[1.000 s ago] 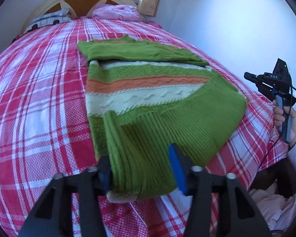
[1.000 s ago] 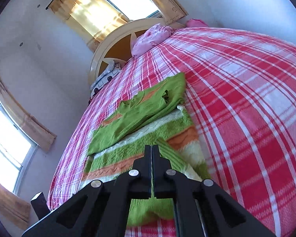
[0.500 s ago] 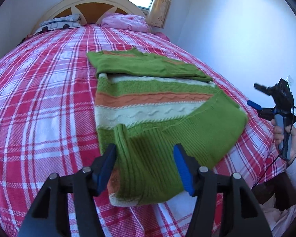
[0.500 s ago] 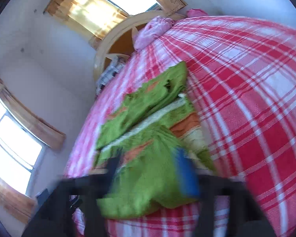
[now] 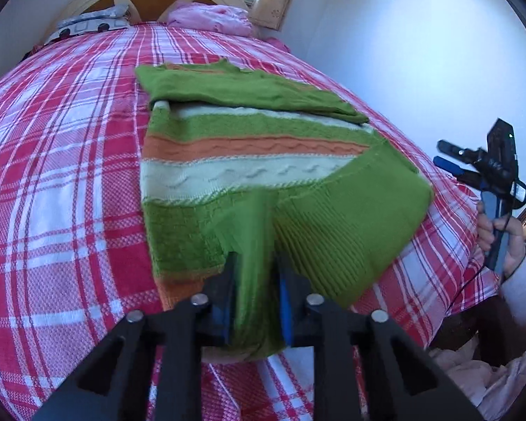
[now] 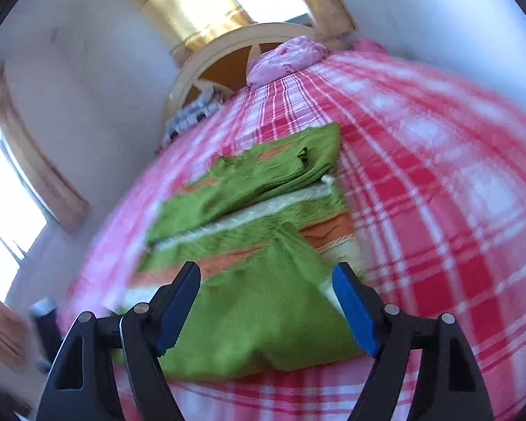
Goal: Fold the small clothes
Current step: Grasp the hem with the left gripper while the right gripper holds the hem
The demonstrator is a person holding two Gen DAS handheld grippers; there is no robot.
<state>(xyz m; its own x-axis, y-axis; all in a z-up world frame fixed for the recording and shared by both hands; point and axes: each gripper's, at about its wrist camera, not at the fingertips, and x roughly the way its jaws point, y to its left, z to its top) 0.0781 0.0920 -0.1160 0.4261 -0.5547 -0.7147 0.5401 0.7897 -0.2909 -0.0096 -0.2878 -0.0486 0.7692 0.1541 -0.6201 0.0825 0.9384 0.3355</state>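
Closing since before, left hand-held gripper (image 5: 254, 301) pinches the striped sweater (image 5: 249, 161) hem at lower centre; right hand-held gripper (image 6: 266, 301) gapes empty.

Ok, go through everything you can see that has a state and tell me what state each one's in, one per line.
Green striped sweater: partly folded on the bed, near fold pinched up.
Left claw: shut on a fold of the sweater.
Right claw: open, holding nothing, above the sweater's near edge.
Plaid bedspread: spread flat over the bed.
Pink bedding: bunched up at the headboard.
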